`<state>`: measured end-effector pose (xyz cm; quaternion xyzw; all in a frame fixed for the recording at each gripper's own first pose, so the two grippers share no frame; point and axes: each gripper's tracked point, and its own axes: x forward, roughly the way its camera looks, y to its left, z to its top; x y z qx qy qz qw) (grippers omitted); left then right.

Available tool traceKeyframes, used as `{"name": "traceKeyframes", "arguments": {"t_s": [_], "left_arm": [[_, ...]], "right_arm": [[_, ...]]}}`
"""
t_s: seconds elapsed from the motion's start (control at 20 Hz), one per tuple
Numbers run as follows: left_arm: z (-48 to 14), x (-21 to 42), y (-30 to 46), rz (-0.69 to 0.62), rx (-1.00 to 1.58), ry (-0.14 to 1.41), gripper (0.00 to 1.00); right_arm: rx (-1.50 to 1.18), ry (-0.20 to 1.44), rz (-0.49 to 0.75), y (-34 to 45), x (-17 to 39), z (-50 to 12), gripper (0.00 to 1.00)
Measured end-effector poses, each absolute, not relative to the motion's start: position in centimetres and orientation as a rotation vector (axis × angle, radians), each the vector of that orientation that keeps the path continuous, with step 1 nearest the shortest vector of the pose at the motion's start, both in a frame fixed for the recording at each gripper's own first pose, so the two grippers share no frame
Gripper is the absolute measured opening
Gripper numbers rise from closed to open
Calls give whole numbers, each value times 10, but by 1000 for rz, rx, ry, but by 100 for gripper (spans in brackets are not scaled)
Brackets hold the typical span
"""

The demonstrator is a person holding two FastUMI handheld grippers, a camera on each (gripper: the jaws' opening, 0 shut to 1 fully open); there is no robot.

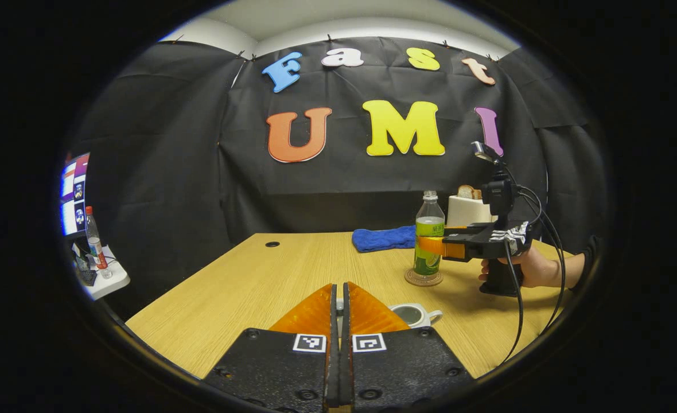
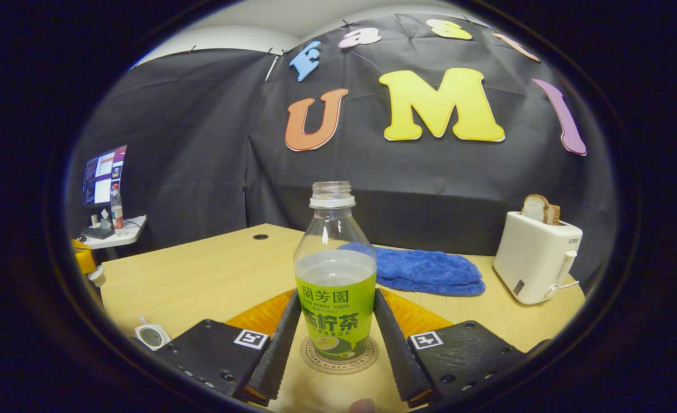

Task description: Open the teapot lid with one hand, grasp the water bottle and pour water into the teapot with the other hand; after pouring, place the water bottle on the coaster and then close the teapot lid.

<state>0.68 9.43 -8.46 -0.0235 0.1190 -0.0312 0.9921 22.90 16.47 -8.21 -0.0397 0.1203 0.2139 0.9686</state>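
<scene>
Left tongs (image 1: pixel 340 301) nearest, pressed together, nothing visible between them, raised above the tabletop (image 1: pixel 246 281). Just past their tips, teapot (image 1: pixel 414 315) with lid off, dark opening showing. Bottle (image 2: pixel 335 281) uncapped, upright on the coaster (image 2: pixel 338 355), part full. Right tongs (image 2: pixel 335 321) spread to either side of the bottle, close along its label; contact hard to judge. A hand (image 1: pixel 530 267) behind on the right handle. Blue cloth (image 2: pixel 424 269) beyond the bottle; toaster (image 2: pixel 536 255) with bread at far right.
</scene>
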Motion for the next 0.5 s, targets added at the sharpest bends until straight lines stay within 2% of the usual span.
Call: {"name": "traceKeyframes", "arguments": {"t_s": [0.1,0.15,0.25,0.5], "left_arm": [[-83,7,93,-65,-44,236,3],[-84,8,92,-66,-44,237,3],[-83,8,88,-71,-47,233,3],[-77,13,68,-94,-96,194,3]], "right_arm": [[-80,235,432,165,226,-79,76],[-84,230,431,164,225,-78,88],[-82,226,430,165,223,-75,97],[-30,217,434,151,195,-60,97]]}}
